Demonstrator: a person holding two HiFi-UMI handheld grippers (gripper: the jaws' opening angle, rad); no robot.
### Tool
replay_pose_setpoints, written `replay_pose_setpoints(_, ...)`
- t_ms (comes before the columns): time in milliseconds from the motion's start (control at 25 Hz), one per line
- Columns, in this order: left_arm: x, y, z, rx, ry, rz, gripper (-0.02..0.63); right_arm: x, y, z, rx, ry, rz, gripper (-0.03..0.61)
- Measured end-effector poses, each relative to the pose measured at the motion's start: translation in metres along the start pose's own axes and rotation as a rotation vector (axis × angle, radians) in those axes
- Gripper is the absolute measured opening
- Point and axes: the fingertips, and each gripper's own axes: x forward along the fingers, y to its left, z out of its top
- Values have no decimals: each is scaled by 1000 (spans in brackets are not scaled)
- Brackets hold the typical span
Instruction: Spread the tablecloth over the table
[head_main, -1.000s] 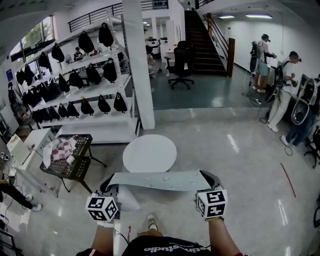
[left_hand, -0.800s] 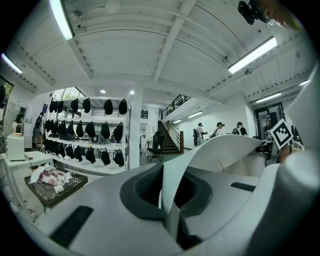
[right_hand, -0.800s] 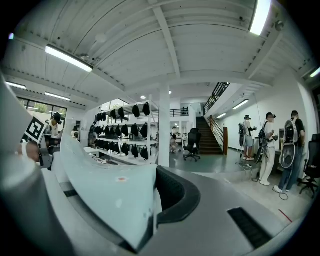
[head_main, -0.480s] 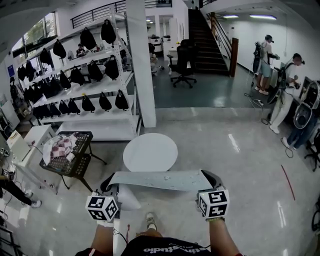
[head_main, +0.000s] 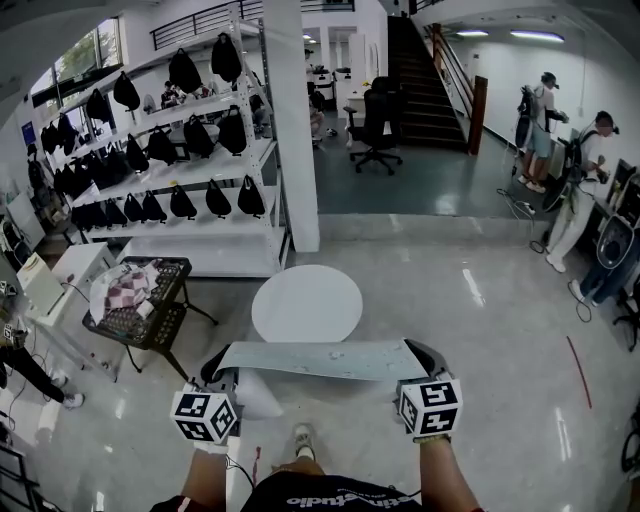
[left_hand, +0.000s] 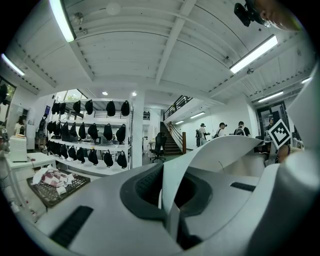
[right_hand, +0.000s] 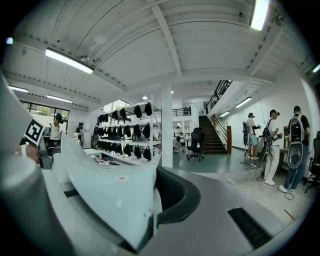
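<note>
Now our left gripper (head_main: 218, 374) and right gripper (head_main: 425, 357) each clamp tight on an end of the pale tablecloth (head_main: 320, 360), stretched level near the round table (head_main: 306, 305).

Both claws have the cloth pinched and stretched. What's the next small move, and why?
Probably carry the left claw and right claw forward together, with the tablecloth kept taut. Each clamps one end of it, yet it hangs short of the round white table, which lies bare just ahead.
</note>
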Motion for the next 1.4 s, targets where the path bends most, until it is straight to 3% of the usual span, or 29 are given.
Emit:
replay_pose_setpoints(640, 17, 24, 15, 5, -19, 20, 18, 36, 6, 16, -6, -8, 31, 28)
replay_pose_setpoints(1400, 111, 57, 36, -36, -64, -15, 18, 111, -19, 57, -72, 11, -3, 28)
